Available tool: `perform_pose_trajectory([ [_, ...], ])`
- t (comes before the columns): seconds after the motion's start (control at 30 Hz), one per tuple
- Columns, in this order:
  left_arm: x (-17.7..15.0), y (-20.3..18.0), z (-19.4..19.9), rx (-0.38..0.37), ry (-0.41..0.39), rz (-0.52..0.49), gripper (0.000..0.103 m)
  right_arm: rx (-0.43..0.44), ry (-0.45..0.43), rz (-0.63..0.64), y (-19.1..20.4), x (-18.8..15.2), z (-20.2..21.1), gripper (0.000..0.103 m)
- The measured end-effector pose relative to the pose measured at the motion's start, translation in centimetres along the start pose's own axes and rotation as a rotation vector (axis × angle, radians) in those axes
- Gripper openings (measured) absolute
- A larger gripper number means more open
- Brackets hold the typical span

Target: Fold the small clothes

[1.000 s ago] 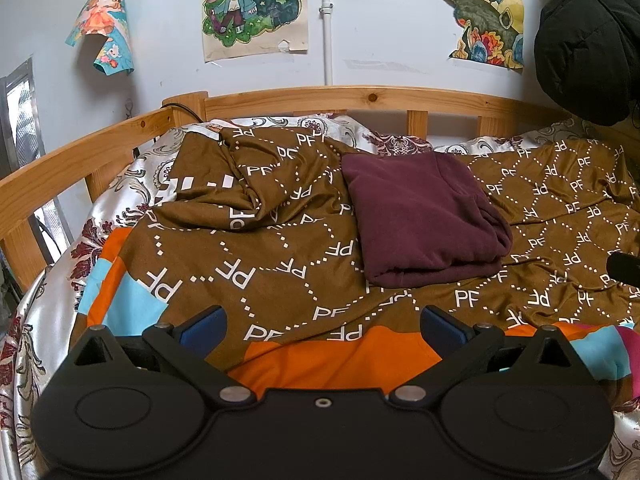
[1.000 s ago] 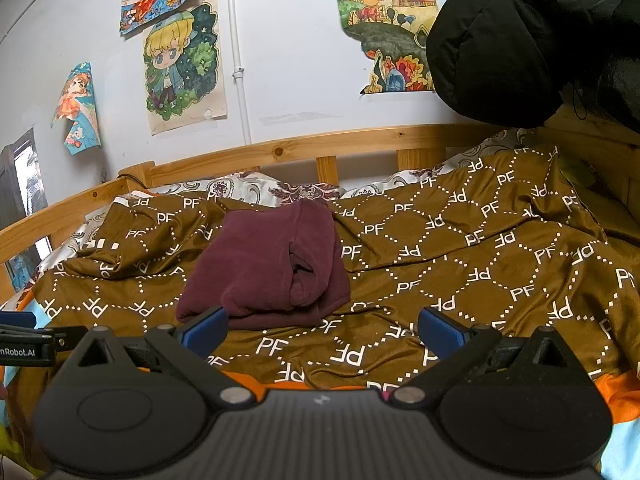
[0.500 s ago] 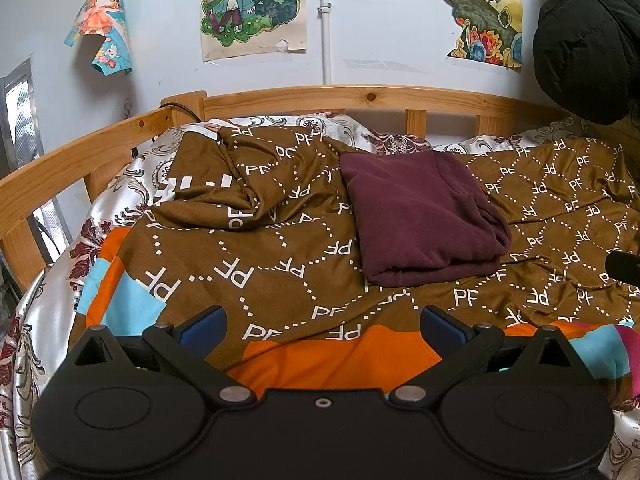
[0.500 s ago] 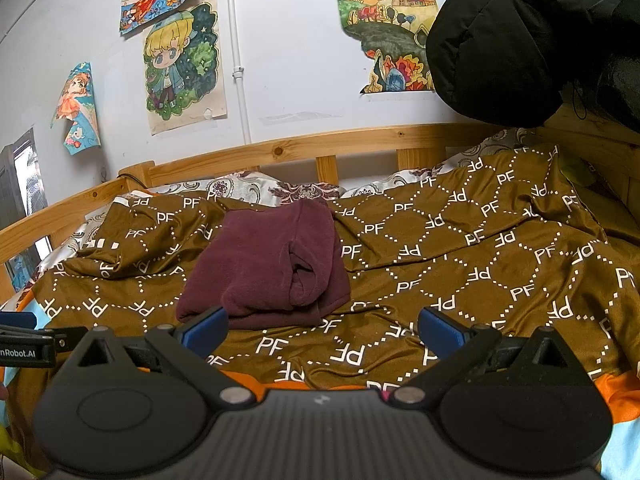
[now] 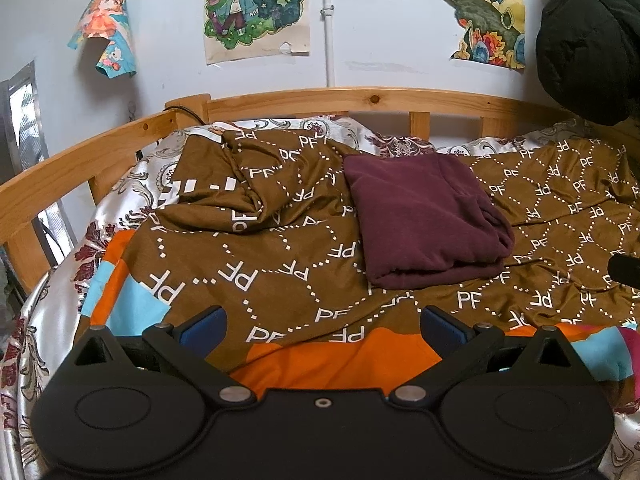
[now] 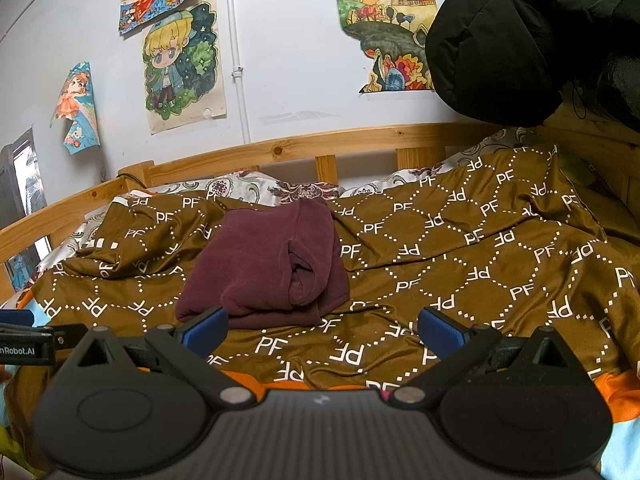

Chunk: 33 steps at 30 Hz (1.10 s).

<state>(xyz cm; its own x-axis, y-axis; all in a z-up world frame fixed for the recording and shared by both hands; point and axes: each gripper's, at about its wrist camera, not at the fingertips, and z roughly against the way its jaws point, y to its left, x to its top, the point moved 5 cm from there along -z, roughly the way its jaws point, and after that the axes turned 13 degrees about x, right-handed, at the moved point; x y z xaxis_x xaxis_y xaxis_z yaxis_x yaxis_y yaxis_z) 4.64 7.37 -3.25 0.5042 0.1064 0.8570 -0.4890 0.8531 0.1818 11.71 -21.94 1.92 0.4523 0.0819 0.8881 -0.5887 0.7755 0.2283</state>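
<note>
- Left gripper [image 5: 320, 326]: fingers spread wide, nothing between them; blue pads [image 5: 202, 328] on black angular linkage, lower edge of frame.
- Right gripper [image 6: 322, 330]: same build, also spread wide and empty; ribbed dark grey housing below.
- Maroon garment [image 5: 424, 220]: folded into a thick, roughly rectangular bundle, soft matte knit, rounded fold edges. Centre-right of the left view; centre-left in the right view [image 6: 268, 268], where a tucked crease shows on its near side. Apart from both grippers.
- It lies on a brown satin-sheen cover [image 5: 256, 248] with white dotted diamond grid and "PF" marks, rumpled at upper left.
- Orange and light blue fabric [image 5: 344, 360] shows beneath the cover's near edge.
- Pine bed rail [image 5: 360, 98] curves behind; paper drawings on the white wall [image 6: 296, 64].
- Black quilted jacket [image 6: 520, 40], upper right.
</note>
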Motion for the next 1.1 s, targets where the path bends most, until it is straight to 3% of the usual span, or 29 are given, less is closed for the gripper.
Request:
perform_pose_trajectory([
  [1.1, -0.29, -0.62, -0.03, -0.017, 0.004, -0.044, 0.102, -0.003, 0.004, -0.004, -0.43, -0.17, -0.10, 0.103],
])
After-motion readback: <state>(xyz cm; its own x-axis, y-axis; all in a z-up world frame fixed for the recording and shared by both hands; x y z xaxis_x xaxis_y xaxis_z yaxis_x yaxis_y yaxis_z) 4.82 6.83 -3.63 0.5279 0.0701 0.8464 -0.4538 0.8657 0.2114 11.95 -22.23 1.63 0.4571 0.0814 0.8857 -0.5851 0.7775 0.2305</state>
